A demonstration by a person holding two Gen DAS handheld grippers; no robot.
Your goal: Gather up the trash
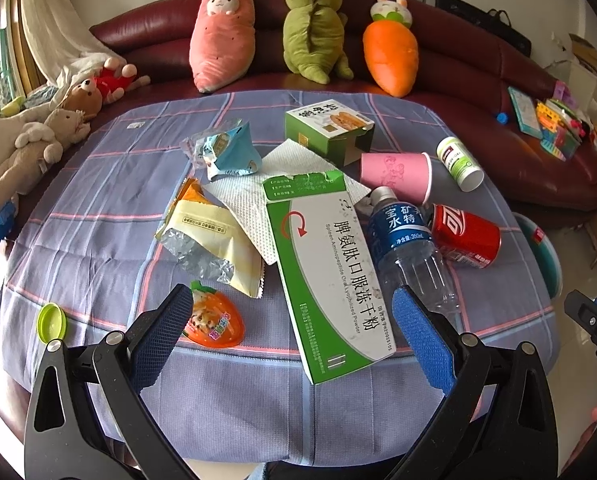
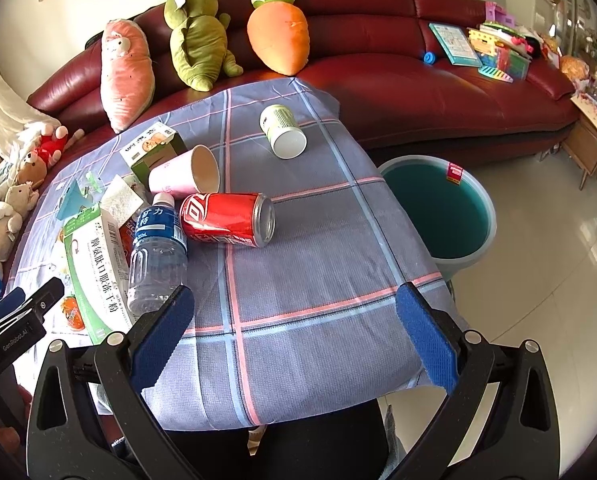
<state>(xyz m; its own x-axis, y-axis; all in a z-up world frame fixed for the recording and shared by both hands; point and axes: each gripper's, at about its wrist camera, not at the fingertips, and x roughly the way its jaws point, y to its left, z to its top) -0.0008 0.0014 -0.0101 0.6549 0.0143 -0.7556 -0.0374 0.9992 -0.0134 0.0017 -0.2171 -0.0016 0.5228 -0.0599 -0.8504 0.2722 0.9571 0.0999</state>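
Note:
Trash lies on a table with a blue plaid cloth [image 1: 98,208]. In the left wrist view I see a green-white medicine box [image 1: 326,276], a water bottle [image 1: 410,244], a red cola can [image 1: 464,236], a pink paper cup [image 1: 394,176], a white pill bottle [image 1: 458,164], a yellow snack bag [image 1: 210,240], an orange jelly cup [image 1: 214,316] and a green lid [image 1: 51,322]. My left gripper [image 1: 294,332] is open and empty over the table's near edge. My right gripper [image 2: 298,332] is open and empty, nearer than the can [image 2: 226,220] and bottle [image 2: 158,252].
A teal bucket [image 2: 474,252] stands on the floor at the table's right. A green carton [image 1: 330,132], a blue wrapper [image 1: 230,152] and a paper towel [image 1: 258,200] lie further back. A red sofa [image 2: 398,68] with plush toys [image 1: 314,28] stands behind the table.

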